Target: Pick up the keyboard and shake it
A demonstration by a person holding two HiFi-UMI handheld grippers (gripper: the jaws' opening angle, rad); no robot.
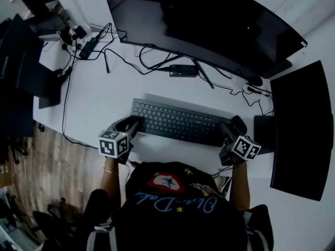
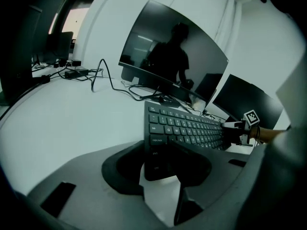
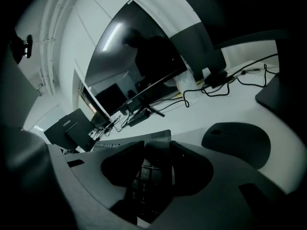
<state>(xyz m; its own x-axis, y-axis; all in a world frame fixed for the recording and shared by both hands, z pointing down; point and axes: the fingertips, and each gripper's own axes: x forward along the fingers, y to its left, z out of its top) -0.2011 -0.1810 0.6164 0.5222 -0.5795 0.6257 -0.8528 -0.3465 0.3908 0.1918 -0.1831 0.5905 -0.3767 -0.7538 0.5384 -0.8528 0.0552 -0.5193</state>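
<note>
A dark grey keyboard (image 1: 175, 122) lies lengthwise across the white desk (image 1: 104, 101) just in front of me. My left gripper (image 1: 135, 124) is at its left end. In the left gripper view the jaws (image 2: 160, 164) are shut on that end of the keyboard (image 2: 184, 126), one pad on each face. My right gripper (image 1: 230, 129) holds the right end. In the right gripper view its pads press on both sides of the keyboard (image 3: 160, 139). I cannot tell whether the keyboard is off the desk.
A black mouse (image 3: 235, 143) sits right beside the right gripper. A wide curved monitor (image 1: 209, 20) stands behind the keyboard, and a dark screen (image 1: 301, 129) stands at the right. At the left are a laptop (image 1: 21, 61), cables (image 1: 125, 56) and a black adapter (image 1: 183, 70).
</note>
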